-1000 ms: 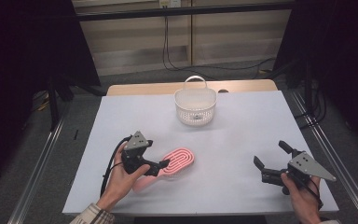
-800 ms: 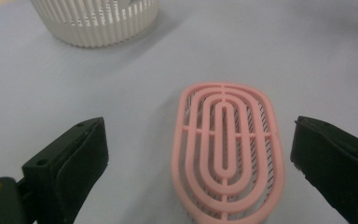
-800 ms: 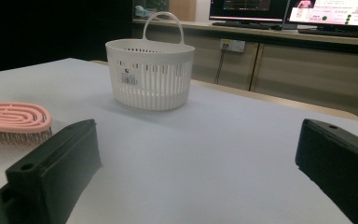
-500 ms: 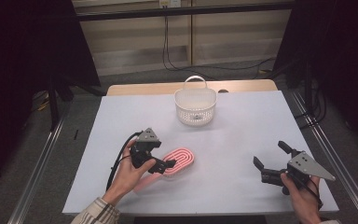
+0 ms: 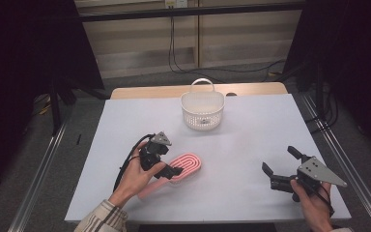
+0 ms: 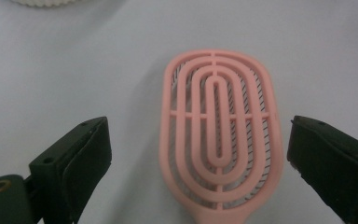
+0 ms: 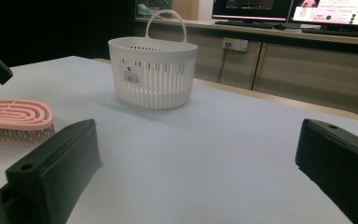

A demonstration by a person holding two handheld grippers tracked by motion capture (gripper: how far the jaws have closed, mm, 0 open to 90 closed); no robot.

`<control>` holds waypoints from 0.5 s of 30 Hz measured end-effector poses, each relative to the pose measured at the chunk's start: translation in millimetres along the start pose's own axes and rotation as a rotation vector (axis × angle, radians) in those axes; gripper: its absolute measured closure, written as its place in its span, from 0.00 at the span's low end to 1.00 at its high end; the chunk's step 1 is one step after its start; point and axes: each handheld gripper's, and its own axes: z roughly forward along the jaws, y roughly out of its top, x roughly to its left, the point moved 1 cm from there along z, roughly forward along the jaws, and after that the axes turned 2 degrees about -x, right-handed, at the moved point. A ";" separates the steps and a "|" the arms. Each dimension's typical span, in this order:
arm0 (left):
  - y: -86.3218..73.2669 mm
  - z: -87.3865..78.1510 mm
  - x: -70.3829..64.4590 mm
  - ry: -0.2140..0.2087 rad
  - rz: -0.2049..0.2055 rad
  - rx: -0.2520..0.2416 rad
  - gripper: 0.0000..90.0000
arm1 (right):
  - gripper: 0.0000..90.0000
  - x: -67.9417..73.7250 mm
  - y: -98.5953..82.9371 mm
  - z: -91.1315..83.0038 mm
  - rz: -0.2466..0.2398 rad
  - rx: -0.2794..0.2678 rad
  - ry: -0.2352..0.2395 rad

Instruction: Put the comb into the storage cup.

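A pink oval hairbrush (image 5: 188, 164) lies flat on the white table (image 5: 251, 140), head to the right and handle toward the front left. My left gripper (image 5: 170, 163) hovers over its handle end, open. In the left gripper view the two jaws of the left gripper (image 6: 200, 133) stand wide on either side of the brush head (image 6: 219, 135) without touching it. My right gripper (image 5: 279, 159) rests open near the front right edge, holding nothing. From the right gripper (image 7: 199, 135) the brush (image 7: 16, 116) shows at far left.
A white slatted basket (image 5: 202, 108) with a loop handle stands at the back middle of the table, also seen as basket (image 7: 153, 70). Metal rails run along both table sides. Bare table surface lies between the brush and the right gripper.
My left gripper has moved right and slightly away from me, coming over the brush so its open jaws bracket the head. The right gripper has stayed still.
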 end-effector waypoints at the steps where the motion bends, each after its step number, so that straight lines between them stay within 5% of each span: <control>1: 1.1 1.4 0.3 -0.004 0.001 0.012 0.07 | 0.00 0.2 0.1 0.0 -0.001 0.000 0.001; 14: 14.6 14.0 -2.9 -0.018 0.059 0.101 0.06 | 0.00 0.6 0.2 -0.2 -0.003 -0.002 0.004; 15: 14.0 16.7 -5.0 -0.012 0.029 0.087 0.05 | 0.00 0.6 0.0 -0.2 -0.001 0.000 0.004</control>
